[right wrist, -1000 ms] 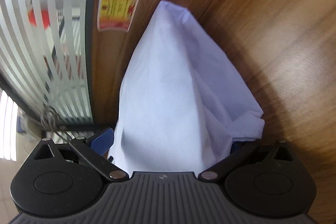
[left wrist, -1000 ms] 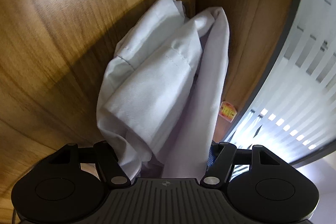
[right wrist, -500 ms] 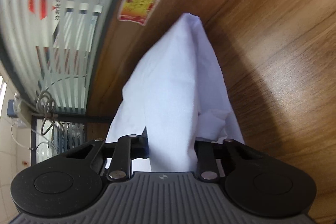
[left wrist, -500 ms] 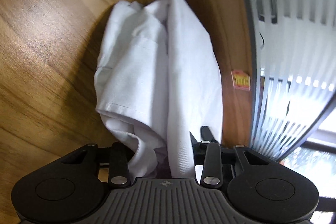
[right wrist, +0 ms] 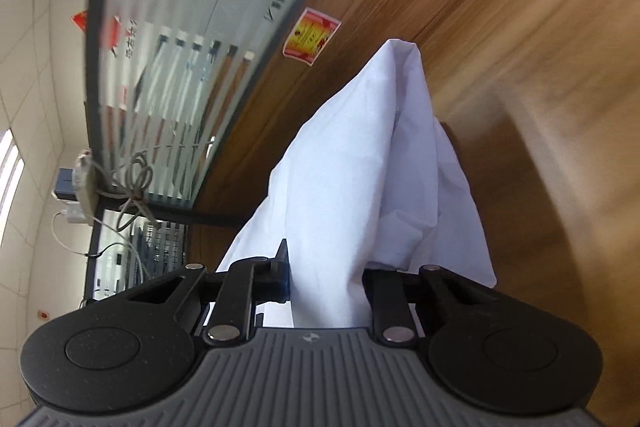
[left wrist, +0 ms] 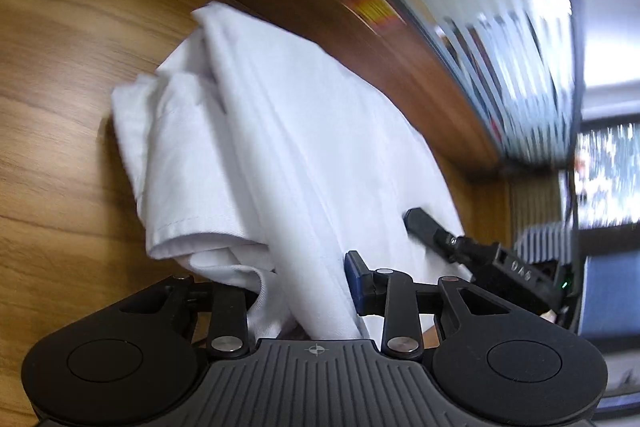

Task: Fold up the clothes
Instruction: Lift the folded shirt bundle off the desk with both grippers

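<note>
A white garment (left wrist: 280, 147) hangs bunched above the wooden table (left wrist: 60, 87), its far end still trailing on the wood. My left gripper (left wrist: 308, 291) has a thick fold of it between its fingers, and the jaws are closing on that fold. One black finger of my right gripper (left wrist: 424, 231) pokes into the cloth at the right of the left wrist view. In the right wrist view the same garment (right wrist: 360, 167) drapes away from my right gripper (right wrist: 326, 279), which is shut on a gathered strip of it.
A frosted, striped glass partition (right wrist: 180, 47) runs along the table's far edge. A red and yellow sticker (right wrist: 312, 37) is stuck on the wood next to it. A knot of grey cables (right wrist: 132, 183) hangs at the partition's end.
Both grippers went from wide around the cloth to pinched on it. They have risen, pulling the garment up from the table. The left view has rolled.
</note>
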A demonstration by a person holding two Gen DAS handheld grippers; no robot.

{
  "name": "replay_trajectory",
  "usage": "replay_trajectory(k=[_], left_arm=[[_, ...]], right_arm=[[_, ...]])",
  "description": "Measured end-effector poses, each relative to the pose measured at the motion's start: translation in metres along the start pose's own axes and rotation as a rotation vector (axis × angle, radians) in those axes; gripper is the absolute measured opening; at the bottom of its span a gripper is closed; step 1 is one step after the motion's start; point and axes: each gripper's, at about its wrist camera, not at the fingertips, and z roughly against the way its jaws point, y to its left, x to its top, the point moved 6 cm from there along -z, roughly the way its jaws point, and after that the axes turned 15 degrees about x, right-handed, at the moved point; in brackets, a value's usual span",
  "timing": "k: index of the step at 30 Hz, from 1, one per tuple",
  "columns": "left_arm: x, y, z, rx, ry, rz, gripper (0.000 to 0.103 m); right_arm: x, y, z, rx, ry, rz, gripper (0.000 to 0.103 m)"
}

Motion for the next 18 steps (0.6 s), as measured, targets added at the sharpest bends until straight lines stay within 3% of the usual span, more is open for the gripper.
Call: replay_trajectory(k=[2, 5, 8, 12, 18], left_arm=[[-0.024, -0.003, -0.005, 0.003, 0.005, -0.065, 0.034], [-0.085, -0.006, 0.003, -0.005, 0.011, -0.191, 0.034], [-0.103, -0.025, -0.010, -0.033, 0.034, -0.257, 0.034], [-0.116, -0.033, -0.039, -0.079, 0.098, -0.219, 0.034], [-0.153, 0.003, -0.071, -0.070, 0.179, -0.084, 0.039]], right_arm=[[-0.010, 0.003, 0.025, -0.010, -0.025, -0.005, 0.022], [-0.023, 0.005, 0.071, -0.032, -0.066, -0.003, 0.022], [-0.037, 0.005, 0.113, -0.068, -0.101, 0.001, 0.022], [-0.060, -0.002, 0.150, -0.129, -0.100, -0.012, 0.022], [-0.110, -0.024, 0.177, -0.224, 0.004, 0.037, 0.026]])
